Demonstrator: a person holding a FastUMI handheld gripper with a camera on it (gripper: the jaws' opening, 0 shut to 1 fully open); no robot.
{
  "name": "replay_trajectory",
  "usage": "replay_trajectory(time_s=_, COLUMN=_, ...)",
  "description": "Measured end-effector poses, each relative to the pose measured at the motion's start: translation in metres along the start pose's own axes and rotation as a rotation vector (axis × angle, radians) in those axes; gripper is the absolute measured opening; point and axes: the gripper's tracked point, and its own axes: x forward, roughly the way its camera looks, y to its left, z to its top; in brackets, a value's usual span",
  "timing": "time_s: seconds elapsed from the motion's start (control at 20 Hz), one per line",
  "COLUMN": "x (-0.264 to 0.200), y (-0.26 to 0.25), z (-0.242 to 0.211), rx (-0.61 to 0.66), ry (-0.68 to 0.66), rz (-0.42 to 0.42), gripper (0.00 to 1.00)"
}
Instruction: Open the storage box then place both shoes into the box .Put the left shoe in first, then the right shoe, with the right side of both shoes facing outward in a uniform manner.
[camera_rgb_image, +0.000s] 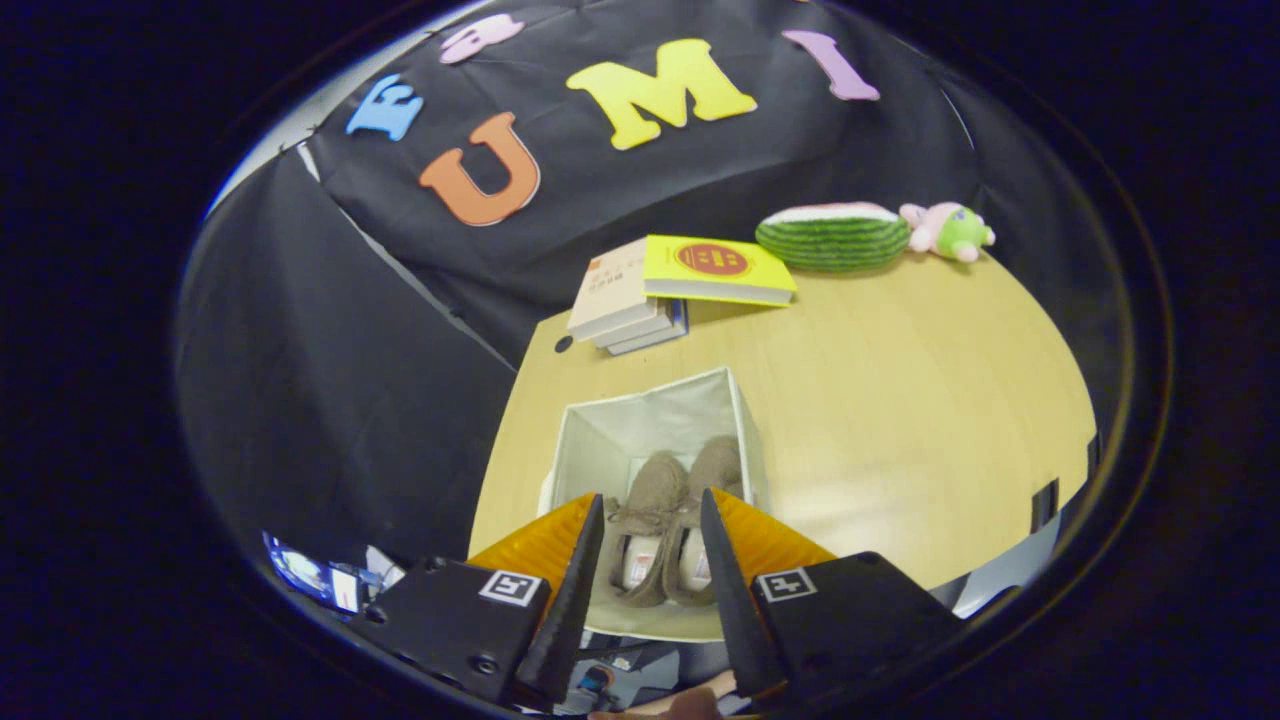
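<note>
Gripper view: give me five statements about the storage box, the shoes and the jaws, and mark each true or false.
1. Both shoes lie side by side inside the storage box. True.
2. The box is shut with a lid. False: it is open at the top.
3. The gripper has its jaws clamped on a shoe. False: the jaws stand apart, with the shoes seen between them, untouched.
4. A stack of books lies on the table beyond the box. True.
5. The watermelon plush sits inside the box. False: it lies at the table's far edge.

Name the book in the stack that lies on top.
The yellow book with a red round mark tops the stack; the pale books lie underneath it.
</note>
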Motion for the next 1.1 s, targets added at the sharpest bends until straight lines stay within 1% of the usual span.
replay_trajectory(time_s=0.1, x=-0.013, y=-0.004, z=0.02, rx=-0.091, ry=-0.134, rz=-0.023, gripper=0.65)
replay_trajectory(time_s=0.15, x=-0.021, y=-0.007, z=0.03, rx=-0.124, ry=-0.205, rz=-0.036, gripper=0.68)
replay_trajectory(time_s=0.3, x=-0.056, y=-0.025, z=0.061, rx=-0.271, ry=-0.45, rz=-0.142, gripper=0.95)
replay_trajectory(time_s=0.35, x=-0.067, y=-0.022, z=0.064, rx=-0.306, ry=-0.51, rz=-0.148, gripper=0.99)
replay_trajectory(time_s=0.4, x=-0.08, y=-0.021, z=0.068, rx=-0.33, ry=-0.57, rz=-0.159, gripper=0.99)
replay_trajectory(time_s=0.55, x=-0.103, y=-0.028, z=0.057, rx=-0.366, ry=-0.64, rz=-0.187, gripper=1.0)
replay_trajectory(time_s=0.65, x=-0.121, y=-0.021, z=0.051, rx=-0.366, ry=-0.703, rz=-0.166, gripper=1.0)
replay_trajectory(time_s=0.85, x=-0.145, y=-0.017, z=0.041, rx=-0.385, ry=-0.783, rz=-0.147, gripper=1.0)
replay_trajectory(time_s=1.0, x=-0.168, y=-0.016, z=0.04, rx=-0.399, ry=-0.875, rz=-0.154, gripper=1.0)
replay_trajectory(time_s=1.1, x=-0.185, y=-0.024, z=0.05, rx=-0.413, ry=-0.928, rz=-0.182, gripper=1.0)
